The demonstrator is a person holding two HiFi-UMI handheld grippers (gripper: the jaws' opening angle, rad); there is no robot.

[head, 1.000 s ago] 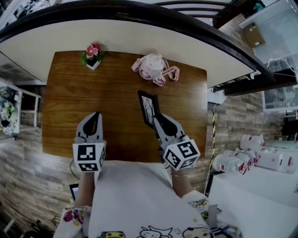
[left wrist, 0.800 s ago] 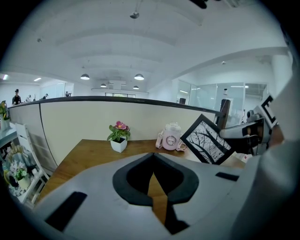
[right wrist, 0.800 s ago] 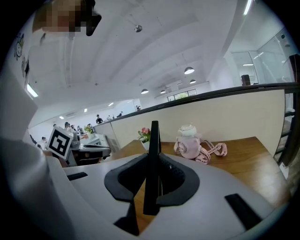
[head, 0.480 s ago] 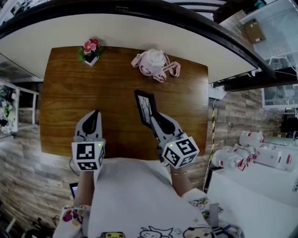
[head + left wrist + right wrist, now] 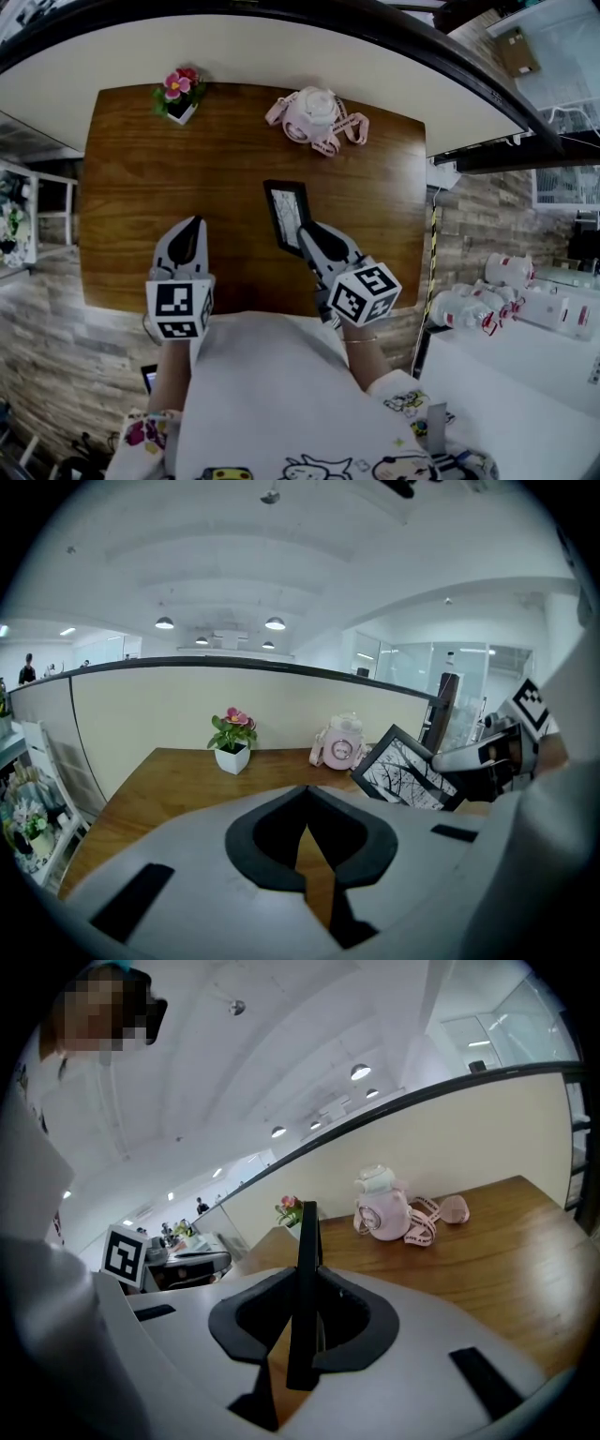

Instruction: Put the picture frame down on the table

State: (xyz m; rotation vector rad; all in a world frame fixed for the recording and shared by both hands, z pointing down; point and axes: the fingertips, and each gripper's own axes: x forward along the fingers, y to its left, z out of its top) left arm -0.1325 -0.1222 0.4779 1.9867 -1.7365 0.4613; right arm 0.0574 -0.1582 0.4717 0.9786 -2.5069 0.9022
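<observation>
The right gripper (image 5: 304, 231) pinched the stiff, seemingly light and breakable picture frame (image 5: 284, 206) by its near edge over the table (image 5: 141, 206), the left gripper (image 5: 190, 227) closed, empty.

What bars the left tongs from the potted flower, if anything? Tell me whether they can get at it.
Probably yes. The empty left tongs face only bare table up to the potted flower; the picture frame is off to the right.

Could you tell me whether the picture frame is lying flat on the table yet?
Not yet: the picture frame is tilted, clamped edge-on in the right gripper.
</observation>
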